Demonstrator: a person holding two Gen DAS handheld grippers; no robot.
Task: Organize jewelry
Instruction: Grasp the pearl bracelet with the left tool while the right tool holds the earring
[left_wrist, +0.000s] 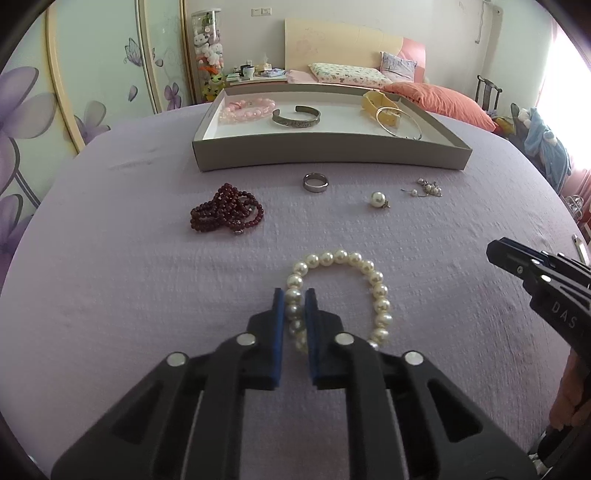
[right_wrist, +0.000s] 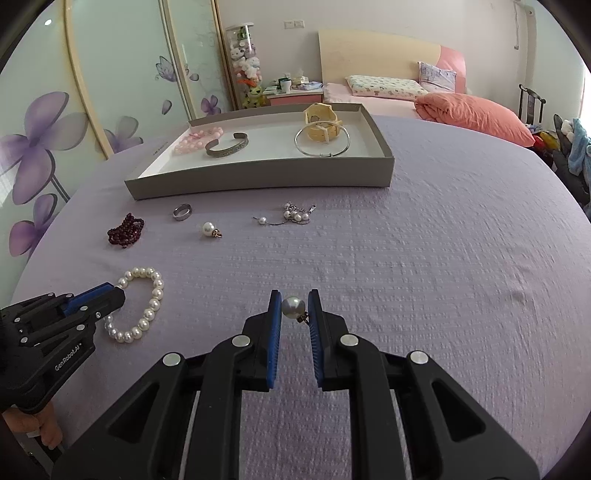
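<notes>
Grey tray on the purple bedspread holds pink beads, a cuff, a bangle and a yellow watch. Left gripper angles down — jaws pinching the pearl bracelet's near-left beads. Right gripper, also tilted down, pinches a pearl pendant — clasp pointing right.

Left gripper and right gripper both clamped, angled downward.

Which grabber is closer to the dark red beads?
Left. The left gripper, shut on the pearl bracelet, sits just in front of the dark red beads. The right gripper, holding a pearl pendant, is farther off to the right.
</notes>
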